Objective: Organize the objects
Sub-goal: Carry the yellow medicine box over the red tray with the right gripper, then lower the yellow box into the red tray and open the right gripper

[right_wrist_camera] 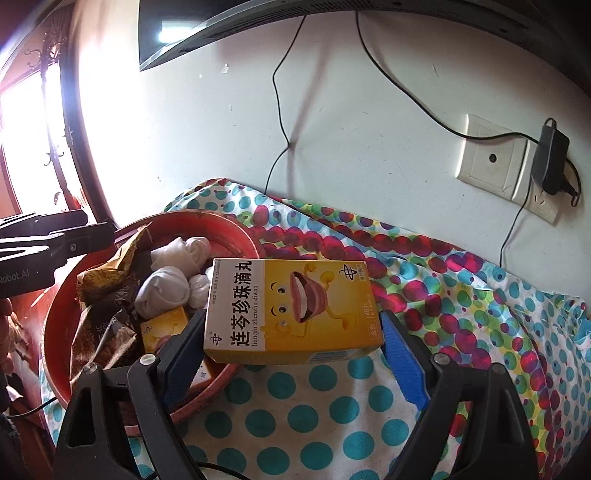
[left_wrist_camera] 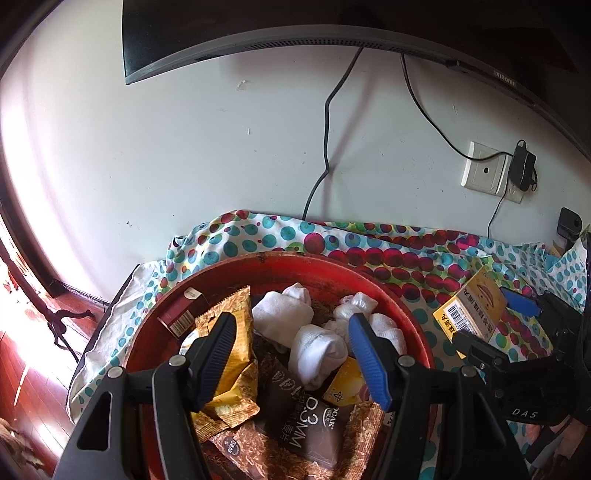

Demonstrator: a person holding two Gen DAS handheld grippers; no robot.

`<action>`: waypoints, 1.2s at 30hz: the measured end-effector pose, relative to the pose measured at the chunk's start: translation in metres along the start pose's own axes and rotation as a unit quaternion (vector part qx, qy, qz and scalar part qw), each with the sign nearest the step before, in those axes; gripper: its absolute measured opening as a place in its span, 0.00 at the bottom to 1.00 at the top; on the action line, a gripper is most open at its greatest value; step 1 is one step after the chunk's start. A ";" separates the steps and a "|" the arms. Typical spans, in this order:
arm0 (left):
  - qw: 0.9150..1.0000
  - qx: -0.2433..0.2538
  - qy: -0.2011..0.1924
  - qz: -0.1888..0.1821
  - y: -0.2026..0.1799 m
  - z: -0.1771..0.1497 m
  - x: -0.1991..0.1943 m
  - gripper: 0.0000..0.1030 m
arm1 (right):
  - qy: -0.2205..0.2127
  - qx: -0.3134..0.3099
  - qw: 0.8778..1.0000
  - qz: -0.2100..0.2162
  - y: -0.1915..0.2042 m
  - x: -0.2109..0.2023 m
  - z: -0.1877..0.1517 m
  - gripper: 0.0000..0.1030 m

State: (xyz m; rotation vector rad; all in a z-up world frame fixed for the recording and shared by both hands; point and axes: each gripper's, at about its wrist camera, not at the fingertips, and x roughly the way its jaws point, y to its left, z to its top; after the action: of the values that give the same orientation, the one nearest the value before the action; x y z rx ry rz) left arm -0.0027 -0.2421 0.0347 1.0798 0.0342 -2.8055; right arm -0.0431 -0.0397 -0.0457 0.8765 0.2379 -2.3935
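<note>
A red basin [left_wrist_camera: 280,267] [right_wrist_camera: 59,314] holds rolled white socks [left_wrist_camera: 314,350] [right_wrist_camera: 162,291], gold and brown snack packets [left_wrist_camera: 236,354] [right_wrist_camera: 107,325], a dark red box [left_wrist_camera: 181,310] and a small yellow box [left_wrist_camera: 343,384] [right_wrist_camera: 162,325]. My left gripper [left_wrist_camera: 291,332] hangs open over the basin, empty. My right gripper [right_wrist_camera: 291,325] is shut on a yellow medicine box [right_wrist_camera: 291,310], held above the spotted cloth just right of the basin. That box also shows in the left wrist view [left_wrist_camera: 472,310].
A spotted cloth [right_wrist_camera: 443,280] [left_wrist_camera: 388,254] covers the table against a white wall. A wall socket with a black adapter [right_wrist_camera: 550,158] [left_wrist_camera: 522,166] and hanging cables are behind. A monitor [left_wrist_camera: 295,33] hangs above. Wooden floor [left_wrist_camera: 33,369] lies left.
</note>
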 end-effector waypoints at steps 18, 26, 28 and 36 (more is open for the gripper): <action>0.999 -0.045 0.009 0.016 0.031 -0.001 0.003 0.64 | 0.022 -0.055 0.997 0.057 0.069 0.026 0.020 0.84; 0.998 -0.057 0.007 0.023 0.041 -0.001 0.001 0.64 | 0.044 -0.063 0.995 0.070 0.084 0.045 0.019 0.84; 0.998 -0.060 0.011 0.024 0.044 -0.002 0.002 0.64 | 0.045 -0.063 0.994 0.072 0.086 0.047 0.020 0.84; 0.998 -0.054 0.011 0.025 0.043 -0.002 0.001 0.64 | 0.046 -0.061 0.994 0.072 0.092 0.056 0.023 0.84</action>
State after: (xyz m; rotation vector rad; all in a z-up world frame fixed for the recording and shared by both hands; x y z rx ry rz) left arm 0.0031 -0.2853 0.0338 1.0719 0.1561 -2.7141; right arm -0.0376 -0.1480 -0.0610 0.9168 0.3424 -2.1836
